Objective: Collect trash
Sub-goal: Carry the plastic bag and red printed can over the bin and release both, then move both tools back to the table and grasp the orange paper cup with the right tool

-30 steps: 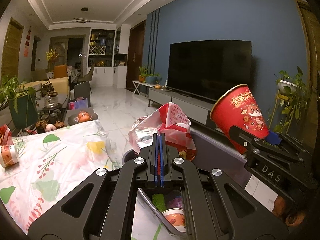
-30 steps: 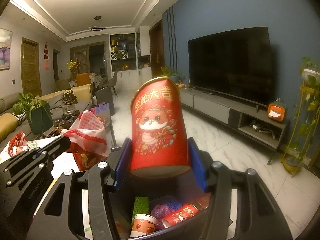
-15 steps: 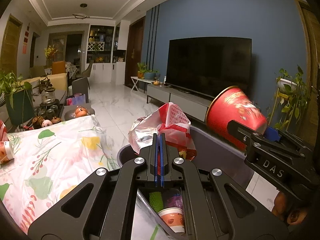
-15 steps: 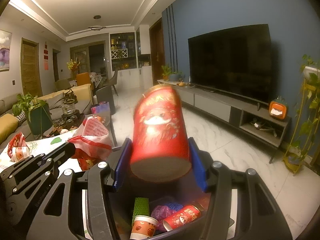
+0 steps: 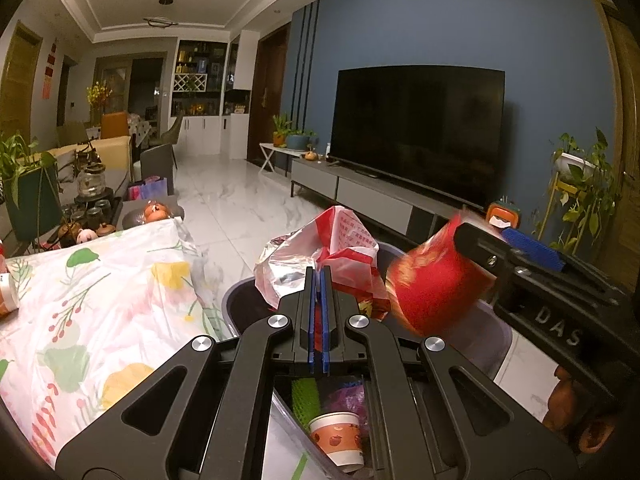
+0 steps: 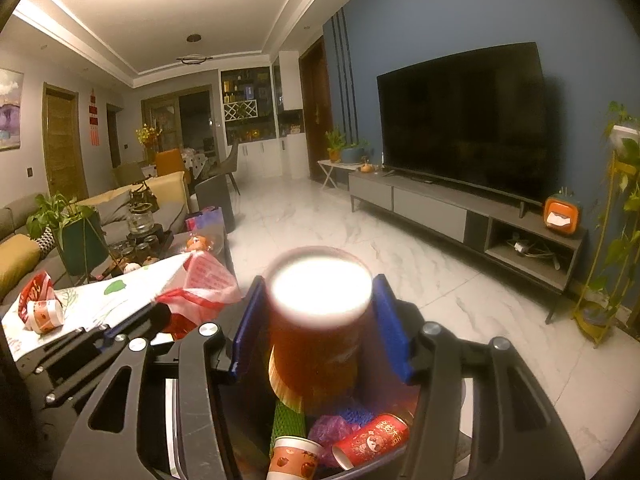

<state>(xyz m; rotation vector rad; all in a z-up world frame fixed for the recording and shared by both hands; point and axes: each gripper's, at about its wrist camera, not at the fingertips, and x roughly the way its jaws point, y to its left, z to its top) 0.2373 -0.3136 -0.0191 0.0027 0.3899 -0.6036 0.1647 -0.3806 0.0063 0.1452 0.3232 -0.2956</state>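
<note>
My left gripper [image 5: 318, 276] is shut on a red-and-white plastic bag [image 5: 332, 248] and holds it over the grey trash bin [image 5: 490, 334]. My right gripper [image 6: 320, 308] is open; a red paper cup [image 6: 316, 320] is between its blue pads [image 6: 390, 320], mouth down and blurred, falling into the bin. The cup shows in the left wrist view [image 5: 434, 288] too. In the bin lie a white-and-red cup [image 6: 294, 458], a red cup [image 6: 372, 440], a green foam net [image 6: 288, 420] and purple wrap [image 6: 328, 430].
A table with a floral cloth [image 5: 88, 292] stands left of the bin, with a paper cup [image 6: 44, 314] and a red wrapper [image 6: 34, 292] on it. A TV console [image 6: 460, 216], plant stand [image 6: 608, 240] and marble floor lie beyond.
The right gripper tipped the red cup over, mouth down, and opened; the cup is dropping toward the bin. The left gripper still holds the bag in the same place.
</note>
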